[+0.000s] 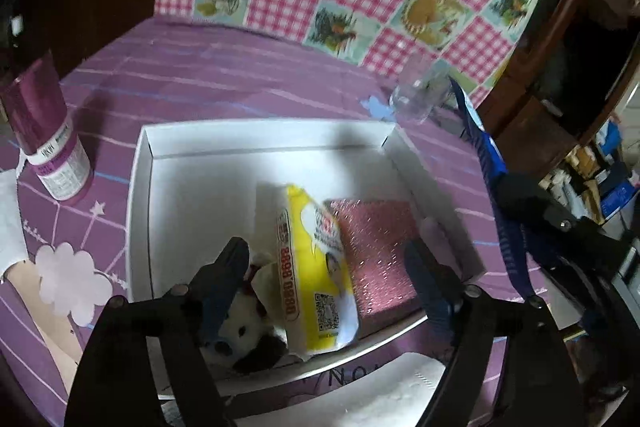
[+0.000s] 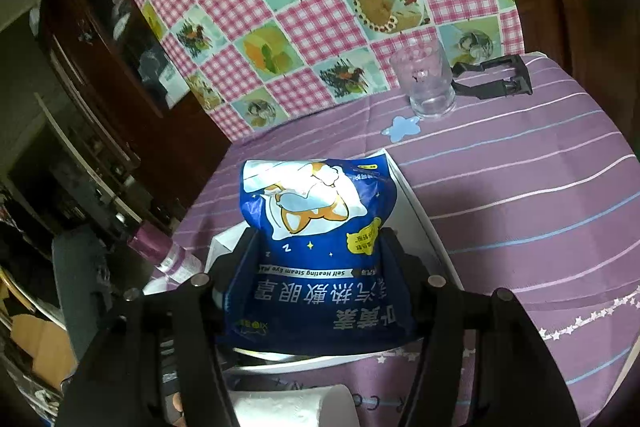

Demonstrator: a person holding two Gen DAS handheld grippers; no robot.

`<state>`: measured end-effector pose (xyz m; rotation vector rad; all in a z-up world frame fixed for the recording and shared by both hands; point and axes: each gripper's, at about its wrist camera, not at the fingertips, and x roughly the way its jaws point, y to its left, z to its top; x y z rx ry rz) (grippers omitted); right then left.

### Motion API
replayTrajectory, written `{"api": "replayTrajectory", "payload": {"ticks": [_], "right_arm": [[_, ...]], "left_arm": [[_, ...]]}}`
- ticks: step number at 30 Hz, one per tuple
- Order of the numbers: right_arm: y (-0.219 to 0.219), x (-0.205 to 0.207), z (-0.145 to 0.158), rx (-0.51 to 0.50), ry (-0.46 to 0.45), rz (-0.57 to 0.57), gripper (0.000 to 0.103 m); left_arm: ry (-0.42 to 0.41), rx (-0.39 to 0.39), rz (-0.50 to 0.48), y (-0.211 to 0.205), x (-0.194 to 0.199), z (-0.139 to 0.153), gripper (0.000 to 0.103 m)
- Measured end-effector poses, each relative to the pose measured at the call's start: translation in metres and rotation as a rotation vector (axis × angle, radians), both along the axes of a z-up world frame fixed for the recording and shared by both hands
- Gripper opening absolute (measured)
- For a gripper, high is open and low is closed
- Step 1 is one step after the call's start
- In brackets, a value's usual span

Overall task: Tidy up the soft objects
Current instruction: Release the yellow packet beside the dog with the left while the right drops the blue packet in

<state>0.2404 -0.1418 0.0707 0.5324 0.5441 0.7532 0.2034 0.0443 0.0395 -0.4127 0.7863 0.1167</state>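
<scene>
A shallow white box (image 1: 144,195) lies on the purple tablecloth. Inside it are a yellow tissue packet (image 1: 316,267), a pink glittery sponge (image 1: 376,251) and a black-and-white plush toy (image 1: 244,331). My left gripper (image 1: 324,279) hovers over the box's near end, open. The yellow packet lies loose between its fingers, leaning on the plush. My right gripper (image 2: 322,255) is shut on a blue eye-mask pouch (image 2: 316,211), held upright over the box's edge (image 2: 416,211). That pouch shows edge-on at the right of the left wrist view (image 1: 486,163).
A purple bottle (image 1: 52,135) stands left of the box. A clear glass (image 2: 426,83) and a black clamp-like object (image 2: 500,79) sit near the checked cloth backdrop. A toilet paper roll (image 2: 296,407) lies at the near edge. Dark wooden cabinets flank the table.
</scene>
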Motion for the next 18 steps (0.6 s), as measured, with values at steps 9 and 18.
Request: {"api": "replayTrajectory", "payload": {"ticks": [9,18], "right_arm": [[0.015,-0.003,-0.004,0.019,-0.029,0.045,0.075],[0.013,0.004,-0.013,0.028,0.031,-0.012,0.094]], "left_arm": [[-0.075,0.141,0.056,0.005,-0.034,0.019,0.085],[-0.099,0.198,0.121,0.016,-0.051,0.005,0.085]]}}
